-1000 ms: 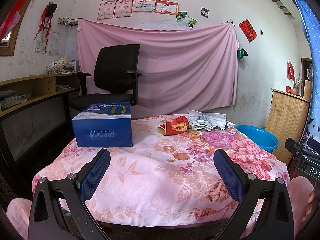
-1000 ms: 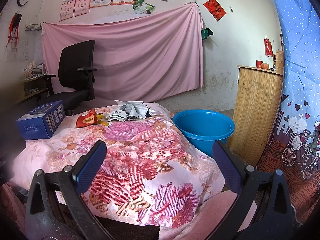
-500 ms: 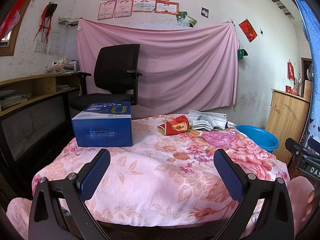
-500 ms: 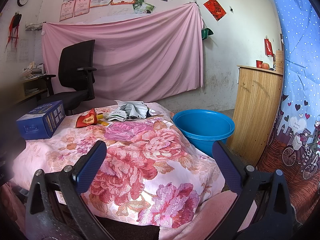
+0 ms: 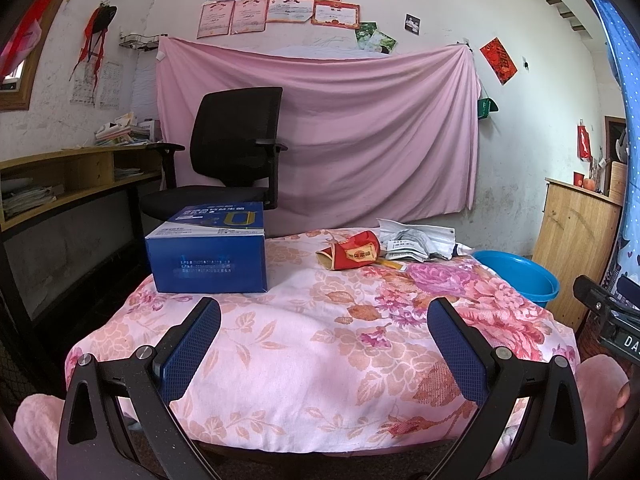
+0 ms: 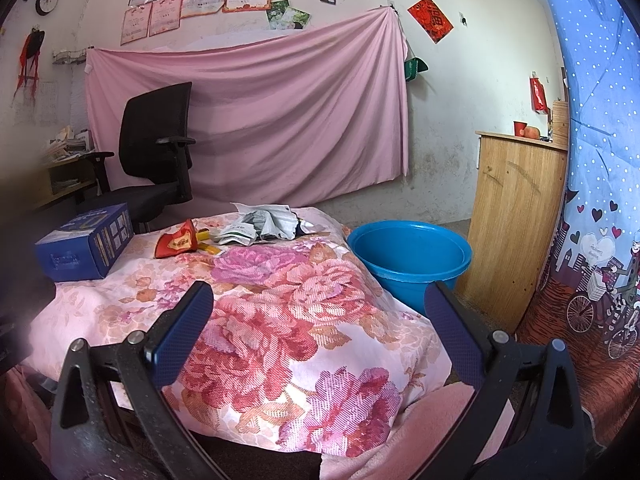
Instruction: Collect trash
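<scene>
A flowered cloth covers the table [image 5: 320, 344] [image 6: 304, 320]. At its far side lie a crumpled red packet [image 5: 354, 255] [image 6: 176, 243], a yellow strip [image 5: 394, 266] [image 6: 208, 248] and a heap of crumpled white-grey wrappers [image 5: 416, 240] [image 6: 264, 226]. A blue box [image 5: 208, 254] [image 6: 86, 248] stands at the far left. A blue plastic basin [image 5: 518, 274] [image 6: 408, 258] sits on the floor right of the table. My left gripper [image 5: 324, 320] hangs open over the near edge, holding nothing. My right gripper [image 6: 318, 306] is open too, near the table's right corner, well short of the trash.
A black office chair [image 5: 236, 160] [image 6: 156, 152] stands behind the table before a pink hanging sheet. A wooden cabinet [image 6: 516, 216] is at the right, a desk with shelves [image 5: 60, 184] at the left. A blue patterned curtain [image 6: 592, 160] hangs close on the right.
</scene>
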Demonstrator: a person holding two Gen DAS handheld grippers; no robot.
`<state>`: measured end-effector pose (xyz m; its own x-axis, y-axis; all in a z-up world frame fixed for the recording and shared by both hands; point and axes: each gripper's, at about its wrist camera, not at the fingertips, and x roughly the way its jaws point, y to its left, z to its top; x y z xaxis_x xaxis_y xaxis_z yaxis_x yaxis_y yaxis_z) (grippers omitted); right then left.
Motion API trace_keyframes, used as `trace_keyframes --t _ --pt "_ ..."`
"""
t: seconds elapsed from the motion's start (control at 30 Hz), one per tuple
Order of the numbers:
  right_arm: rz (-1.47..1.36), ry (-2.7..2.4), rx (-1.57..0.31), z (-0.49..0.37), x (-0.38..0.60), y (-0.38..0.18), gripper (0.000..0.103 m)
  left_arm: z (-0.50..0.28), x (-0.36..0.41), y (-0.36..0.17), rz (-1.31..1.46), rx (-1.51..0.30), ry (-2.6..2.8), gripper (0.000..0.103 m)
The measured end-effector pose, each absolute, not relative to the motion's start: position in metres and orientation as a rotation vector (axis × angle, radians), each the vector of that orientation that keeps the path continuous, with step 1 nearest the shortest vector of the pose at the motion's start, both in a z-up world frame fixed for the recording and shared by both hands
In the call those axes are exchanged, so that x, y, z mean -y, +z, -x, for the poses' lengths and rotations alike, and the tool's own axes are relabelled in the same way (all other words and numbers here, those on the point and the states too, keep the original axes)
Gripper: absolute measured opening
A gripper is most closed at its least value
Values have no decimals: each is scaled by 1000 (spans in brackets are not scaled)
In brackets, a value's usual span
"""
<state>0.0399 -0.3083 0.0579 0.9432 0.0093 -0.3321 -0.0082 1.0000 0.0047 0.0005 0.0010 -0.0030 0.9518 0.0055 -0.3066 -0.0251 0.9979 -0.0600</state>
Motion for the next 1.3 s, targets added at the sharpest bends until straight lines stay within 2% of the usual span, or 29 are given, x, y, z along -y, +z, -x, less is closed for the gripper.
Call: trace_keyframes --t 0.4,0.7,1.03,1.3 --pt "-19 70 -269 -40 306 75 103 -7 -3 6 69 -304 74 101" --pt "5 103 -160 -63 315 109 103 -38 1 41 55 -237 64 101" --pt "40 155 -30 -134 314 136 103 -108 8 53 7 -195 40 101" --pt "41 178 -115 -211 315 122 103 -184 16 39 45 -328 -9 101"
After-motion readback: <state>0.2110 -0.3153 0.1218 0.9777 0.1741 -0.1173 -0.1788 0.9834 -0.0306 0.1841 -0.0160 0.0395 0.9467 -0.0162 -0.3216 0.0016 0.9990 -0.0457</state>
